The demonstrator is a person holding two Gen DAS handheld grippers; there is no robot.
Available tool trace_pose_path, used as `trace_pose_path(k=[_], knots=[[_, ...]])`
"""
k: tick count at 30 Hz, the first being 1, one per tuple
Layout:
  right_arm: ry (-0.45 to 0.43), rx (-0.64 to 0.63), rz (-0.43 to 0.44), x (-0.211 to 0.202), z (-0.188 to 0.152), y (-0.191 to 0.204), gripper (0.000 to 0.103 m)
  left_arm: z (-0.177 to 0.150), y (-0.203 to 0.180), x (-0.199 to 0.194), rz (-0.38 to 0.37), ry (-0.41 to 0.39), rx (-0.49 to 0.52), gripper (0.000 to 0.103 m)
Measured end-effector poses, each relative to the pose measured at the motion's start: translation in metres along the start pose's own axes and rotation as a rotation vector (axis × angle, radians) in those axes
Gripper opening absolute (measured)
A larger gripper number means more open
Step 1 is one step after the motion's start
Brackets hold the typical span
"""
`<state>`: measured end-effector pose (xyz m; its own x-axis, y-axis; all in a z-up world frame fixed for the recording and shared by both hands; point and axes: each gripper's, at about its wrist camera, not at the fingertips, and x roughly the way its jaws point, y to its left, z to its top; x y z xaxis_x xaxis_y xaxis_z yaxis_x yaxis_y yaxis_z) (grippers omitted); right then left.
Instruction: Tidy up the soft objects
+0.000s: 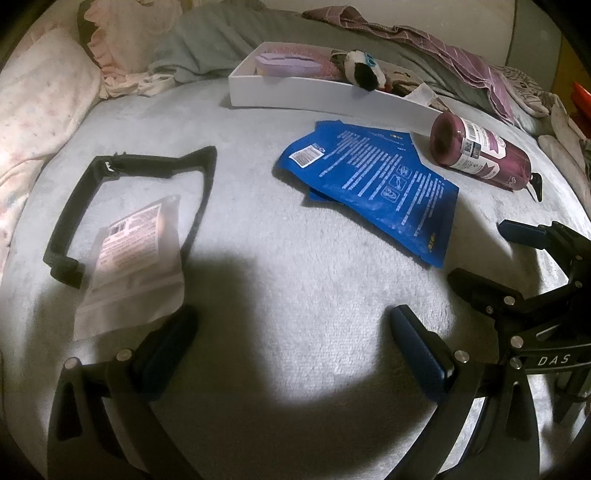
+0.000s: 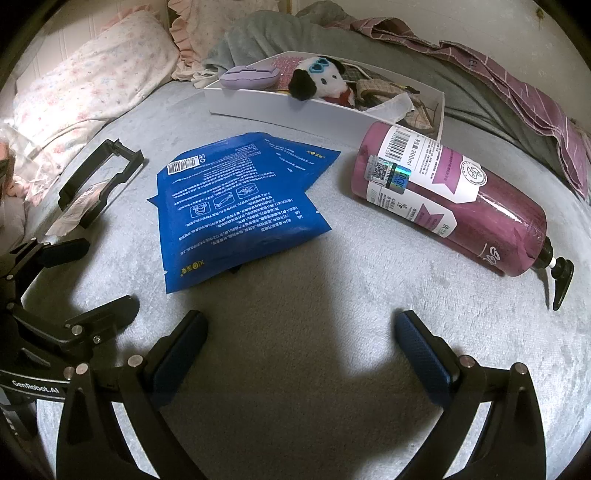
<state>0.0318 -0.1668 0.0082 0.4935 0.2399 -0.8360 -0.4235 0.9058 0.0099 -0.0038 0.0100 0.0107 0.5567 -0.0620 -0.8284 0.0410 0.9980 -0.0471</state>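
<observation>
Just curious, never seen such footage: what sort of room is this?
Most likely a bedroom, with the work done on a bed: a floral pillow, a rumpled grey blanket and a soft grey bedcover underneath everything.

"300ml" on bottle (image 2: 443,192); "GenRobot.AI" on left claw (image 2: 85,273).

Both views are dimly lit w/ a bright pool at centre of the pale grey plush bedspread (image 1: 295,229), prob. thrown from above. Hard dark shadows are cast ahead of the gripper fingers. Glare is seen on the glossy magenta plastic pump bottle (image 2: 458,199). Strong fisheye bending and black vignetting are shown at edges; far corners are left soft, slightly blurred.
</observation>
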Motion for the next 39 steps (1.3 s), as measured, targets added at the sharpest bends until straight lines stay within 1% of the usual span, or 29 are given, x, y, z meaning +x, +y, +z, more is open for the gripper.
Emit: trace_pose_path(k=[4,8,12,14,15,16,17,19,20,22,24,26,28,29,30,31,34,36,39], knots=[[0.0,0.001,-0.001,0.001,0.0,0.0,0.103,-0.001,-0.002,-0.001,0.014,-0.004,0.008,0.103],[-0.001,0.002,-0.014,0.001,0.0,0.002,0.103,-0.001,0.0,-0.001,0.009,0.0,0.005,0.103],[0.002,0.008,-0.007,0.002,0.001,0.001,0.103,-0.001,0.001,-0.001,0.006,-0.001,0.001,0.103],[0.001,0.016,0.013,0.0,0.001,-0.001,0.103,-0.002,-0.003,-0.001,0.008,-0.001,0.002,0.103],[-0.007,0.024,0.028,-0.002,0.001,-0.002,0.102,-0.001,-0.004,-0.001,0.012,0.0,0.004,0.103],[-0.015,0.031,0.039,-0.005,0.0,-0.004,0.098,-0.001,-0.004,-0.001,0.012,-0.001,0.004,0.103],[-0.039,0.043,0.066,-0.011,-0.001,-0.005,0.092,-0.002,-0.003,-0.001,0.01,-0.001,0.003,0.103],[-0.075,0.068,0.119,-0.02,-0.002,-0.008,0.084,-0.001,-0.002,-0.001,0.007,0.0,0.001,0.103],[-0.102,0.094,0.16,-0.026,-0.003,-0.01,0.084,-0.001,-0.003,-0.001,0.01,0.0,0.003,0.103],[-0.144,0.123,0.191,-0.036,-0.001,-0.012,0.084,-0.001,-0.001,0.0,0.007,0.0,0.001,0.103],[-0.176,0.132,0.195,-0.043,0.003,-0.011,0.084,-0.001,-0.002,0.0,0.005,0.0,-0.003,0.103],[-0.183,0.127,0.188,-0.047,0.008,-0.007,0.084,0.002,-0.003,0.001,0.01,0.005,0.004,0.103],[-0.179,0.12,0.191,-0.048,0.011,-0.002,0.084,0.001,-0.001,-0.002,-0.006,-0.002,-0.001,0.102],[-0.178,0.113,0.197,-0.048,0.012,0.0,0.084,-0.001,0.001,-0.006,-0.025,-0.007,0.002,0.101],[-0.176,0.103,0.2,-0.048,0.013,0.003,0.084,-0.002,0.002,-0.011,-0.041,-0.014,0.003,0.096],[-0.175,0.095,0.2,-0.048,0.013,0.005,0.084,-0.004,0.005,-0.018,-0.057,-0.027,0.005,0.094],[-0.176,0.062,0.201,-0.046,0.014,0.013,0.084,-0.006,0.019,-0.04,-0.051,-0.076,-0.014,0.094],[-0.169,0.057,0.216,-0.042,0.018,0.017,0.084,-0.006,0.035,-0.052,-0.037,-0.109,-0.056,0.094],[-0.139,0.049,0.207,-0.031,0.024,0.023,0.084,-0.008,0.072,-0.066,-0.008,-0.159,-0.164,0.094]])
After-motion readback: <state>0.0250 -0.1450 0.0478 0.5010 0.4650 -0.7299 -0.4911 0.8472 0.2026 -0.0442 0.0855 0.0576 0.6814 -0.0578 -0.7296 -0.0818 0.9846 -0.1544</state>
